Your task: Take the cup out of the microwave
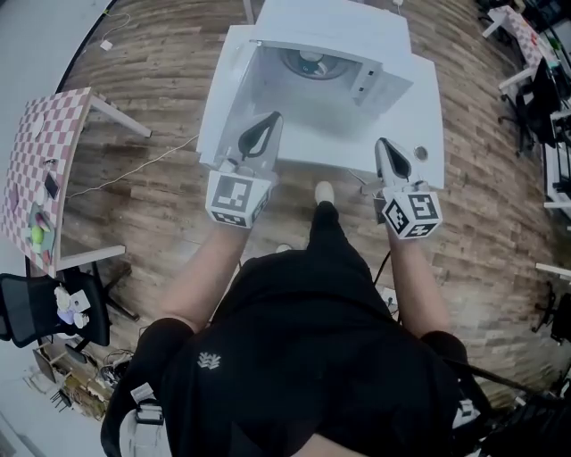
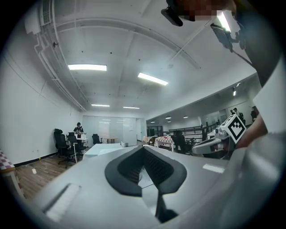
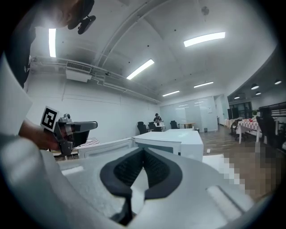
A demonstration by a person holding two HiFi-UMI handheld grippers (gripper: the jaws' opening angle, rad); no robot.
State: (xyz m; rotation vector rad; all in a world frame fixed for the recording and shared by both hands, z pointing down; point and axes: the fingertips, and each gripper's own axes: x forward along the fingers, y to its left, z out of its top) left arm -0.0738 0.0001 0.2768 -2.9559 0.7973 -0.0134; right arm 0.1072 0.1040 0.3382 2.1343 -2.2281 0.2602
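The cup (image 1: 311,61) sat well inside the microwave (image 1: 357,25), on the turntable (image 1: 337,68), and it showed so small in the head view that we could tell little of its shape. The microwave stood open toward us on the white tabletop (image 1: 426,116), so we judged the way in to be free and the step in hand to be the reach, not any opening. We held both grippers short of the cavity and touching nothing. The left gripper (image 1: 273,116) was in front of the left side of the opening, and the right gripper (image 1: 382,143) was further right, about in line with the control panel (image 1: 366,80). Each gripper had its jaws together with nothing between them; each gripper's own view showed the dark pads meeting at the tips. We read that as a pose for travelling only, since whichever gripper goes in would have to spread its jaws before it could close round the cup. The left one looked the better placed for a straight entry, while the right would have to swing inward to clear the panel side. Our left forearm (image 1: 210,268) and right forearm (image 1: 417,286) reached forward from the body, well apart and roughly parallel. Both grippers pointed ahead at about level toward the microwave, their marker cubes facing up, and each gripper showed at the edge of the other's view, so we held them side by side
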